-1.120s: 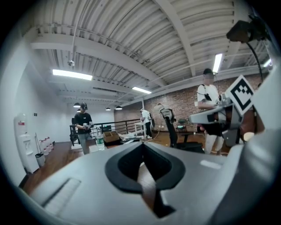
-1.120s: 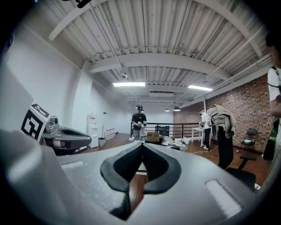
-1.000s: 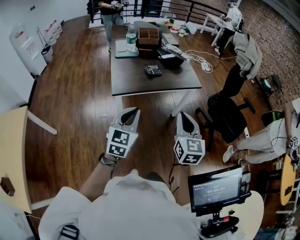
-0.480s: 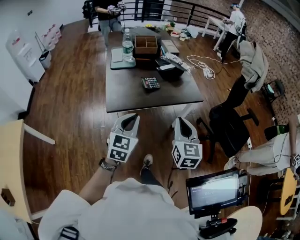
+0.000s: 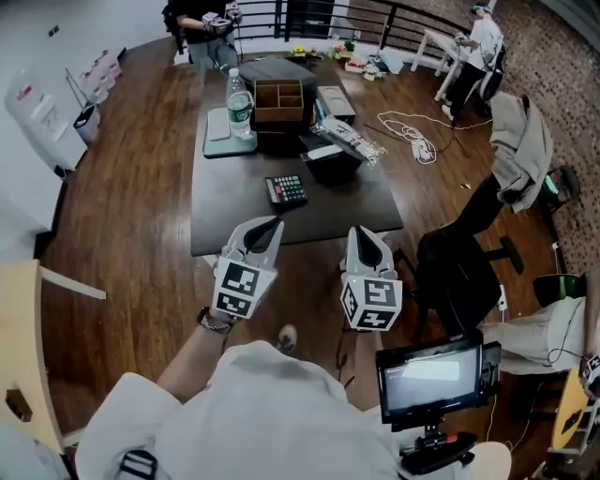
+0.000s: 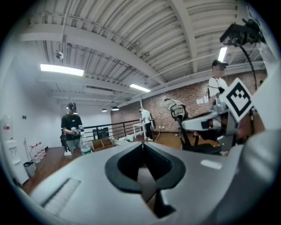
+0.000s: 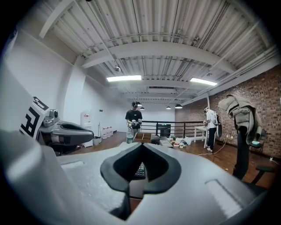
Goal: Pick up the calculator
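- Now you hold both grippers side by side, a little apart, just short of the table's [image 5: 225, 211] near edge.
- Your left gripper [image 5: 271, 223] is clenched. In the left gripper view its jaws meet at the tips and nothing sits between them.
- Your right gripper [image 5: 361, 232] is clenched too. The right gripper view shows its jaws pressed together and empty.
- Neither gripper touches anything on the table.
- Your target, the calculator [image 5: 286, 190], lies flat on the dark tabletop near the front edge. It is just ahead of your left gripper and to the left of your right one.
- In the right gripper view, the calculator's keys show through the hollow under the closed jaw tips.
- Behind the calculator sits a black tray [image 5: 330, 165], close to it but apart.
- Farther back a wooden box [image 5: 280, 101] stands with its compartments open to the top.
- Beside the box, on its left, a bottle [image 5: 240, 103] stands upright on a pale mat [image 5: 216, 131].
- Right of the table stands a black chair [image 5: 461, 267], and a white cable [image 5: 410, 127] lies looped on the floor beyond the table's far right corner.
- At your lower right, a monitor [image 5: 431, 378] faces you with its screen lit.
- Two people stand at the far railing, one [image 5: 202, 23] past the table's left end and one [image 5: 480, 42] off to the right.
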